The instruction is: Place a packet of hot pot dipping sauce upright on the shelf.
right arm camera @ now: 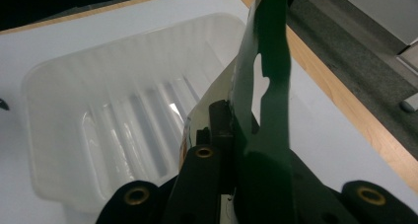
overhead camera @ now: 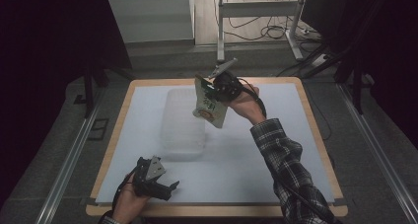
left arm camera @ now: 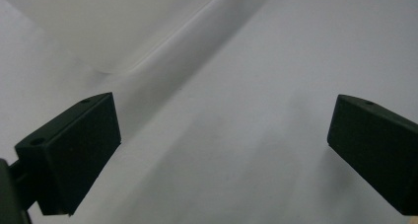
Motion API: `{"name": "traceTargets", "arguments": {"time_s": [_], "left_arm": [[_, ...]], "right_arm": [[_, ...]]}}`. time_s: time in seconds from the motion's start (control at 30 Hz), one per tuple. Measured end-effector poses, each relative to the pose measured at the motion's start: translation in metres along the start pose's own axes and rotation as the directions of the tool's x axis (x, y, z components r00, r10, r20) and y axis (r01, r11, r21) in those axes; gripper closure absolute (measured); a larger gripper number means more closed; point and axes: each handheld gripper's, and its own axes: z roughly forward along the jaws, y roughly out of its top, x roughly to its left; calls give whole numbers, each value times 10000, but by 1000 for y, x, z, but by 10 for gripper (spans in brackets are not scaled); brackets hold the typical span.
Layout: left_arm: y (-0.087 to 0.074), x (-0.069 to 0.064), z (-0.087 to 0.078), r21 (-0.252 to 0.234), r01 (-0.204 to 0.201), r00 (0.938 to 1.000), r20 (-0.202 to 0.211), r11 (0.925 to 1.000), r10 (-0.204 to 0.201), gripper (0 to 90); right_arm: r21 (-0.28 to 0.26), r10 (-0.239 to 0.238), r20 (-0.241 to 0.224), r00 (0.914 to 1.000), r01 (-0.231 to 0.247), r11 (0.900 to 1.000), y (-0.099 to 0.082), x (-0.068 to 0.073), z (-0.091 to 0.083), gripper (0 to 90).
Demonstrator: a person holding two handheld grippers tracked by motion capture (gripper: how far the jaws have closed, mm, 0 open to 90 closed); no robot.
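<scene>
The right gripper [overhead camera: 217,88] is clamping the light, floppy pouch [overhead camera: 209,107] by its flat top edge — it is dangling limp — while the left gripper [overhead camera: 165,188] is gaping wide, holding nothing.

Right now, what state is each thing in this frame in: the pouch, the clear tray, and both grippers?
Pouch: lifted off the table, hanging tilted, clamped at its green top edge.
Clear tray: upright on the white table top, empty.
Right gripper: shut on the pouch, held above the tray's far right side.
Left gripper: open, nothing between the jaws, low over the table's near left edge.
</scene>
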Motion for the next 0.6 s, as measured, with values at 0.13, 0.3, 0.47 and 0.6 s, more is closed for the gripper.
{"name": "traceTargets", "arguments": {"time_s": [0.13,0.3,0.47,0.6], "left_arm": [[0,0,0,-7,-23,10000,1,10000,23,0],[0,0,0,-6,-36,10000,-5,10000,36,0],[0,-1,0,42,-63,10000,13,10000,63,0],[0,-1,0,35,-73,10000,15,10000,73,0]], "right_arm": [[-24,-47,259,9997,48,10000,6,3,7,896],[-183,-63,425,9991,71,9998,13,6,15,895],[-367,33,389,9992,-19,9993,18,9,20,896],[-440,-82,336,9994,96,9990,24,15,26,895]]}}
